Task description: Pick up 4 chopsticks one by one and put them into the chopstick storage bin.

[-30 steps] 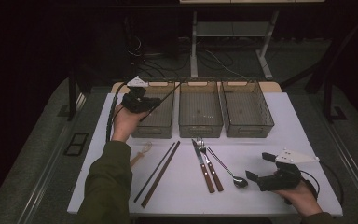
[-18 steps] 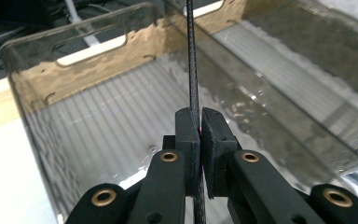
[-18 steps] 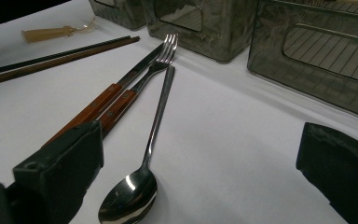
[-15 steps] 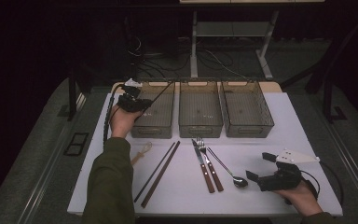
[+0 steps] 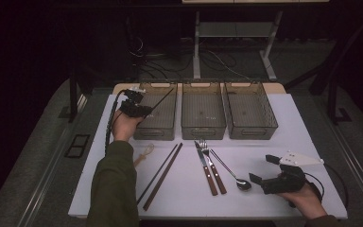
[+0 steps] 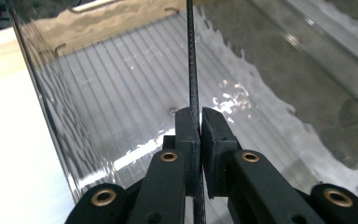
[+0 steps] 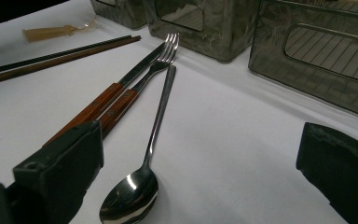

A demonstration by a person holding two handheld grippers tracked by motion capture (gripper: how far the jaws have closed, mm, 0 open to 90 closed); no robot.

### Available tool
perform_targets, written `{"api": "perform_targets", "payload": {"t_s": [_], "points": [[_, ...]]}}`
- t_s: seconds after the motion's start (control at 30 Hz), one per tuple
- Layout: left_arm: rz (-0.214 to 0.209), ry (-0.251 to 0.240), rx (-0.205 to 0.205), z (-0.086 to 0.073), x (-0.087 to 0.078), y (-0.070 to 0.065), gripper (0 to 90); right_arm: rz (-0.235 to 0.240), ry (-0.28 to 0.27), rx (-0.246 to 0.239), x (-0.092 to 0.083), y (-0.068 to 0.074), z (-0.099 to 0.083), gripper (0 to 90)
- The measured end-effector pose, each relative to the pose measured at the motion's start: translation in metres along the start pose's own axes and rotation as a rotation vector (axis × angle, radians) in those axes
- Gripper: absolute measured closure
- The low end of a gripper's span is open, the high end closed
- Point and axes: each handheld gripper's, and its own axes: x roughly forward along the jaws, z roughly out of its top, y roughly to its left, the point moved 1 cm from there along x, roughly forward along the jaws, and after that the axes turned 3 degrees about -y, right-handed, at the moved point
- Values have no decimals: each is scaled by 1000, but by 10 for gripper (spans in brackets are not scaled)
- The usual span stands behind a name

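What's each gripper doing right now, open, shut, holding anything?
Left gripper: shut on a dark chopstick, held over the left bin.
Right gripper: open, holding nothing, resting on the table by the spoon.

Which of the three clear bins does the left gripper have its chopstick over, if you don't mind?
The leftmost bin: the left gripper holds the chopstick slanting over it; the other two stand beside it.

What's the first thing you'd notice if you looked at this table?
The left gripper pinches a thin black chopstick over the leftmost of three clear bins at the back. In front lie two more chopsticks, a knife, fork and shiny spoon, by the open right gripper.
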Motion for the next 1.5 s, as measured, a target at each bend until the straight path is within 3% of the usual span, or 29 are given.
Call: {"api": "perform_targets", "payload": {"t_s": [0.23,0.6,1.2,1.37,1.5], "points": [[16,-5,-12,1,1,0,780,1,0,0,0,0,0,8],[9,-51,-4,5,-7,-2,650,-2,-2,0,0,0,0,8],[-41,-117,7,13,-28,-15,397,-2,-4,6,-1,0,0,8],[-42,-125,21,12,-37,-19,374,-4,-4,5,-1,0,0,8],[-68,-126,30,10,-45,-21,338,-3,-5,5,-1,0,0,8]]}}
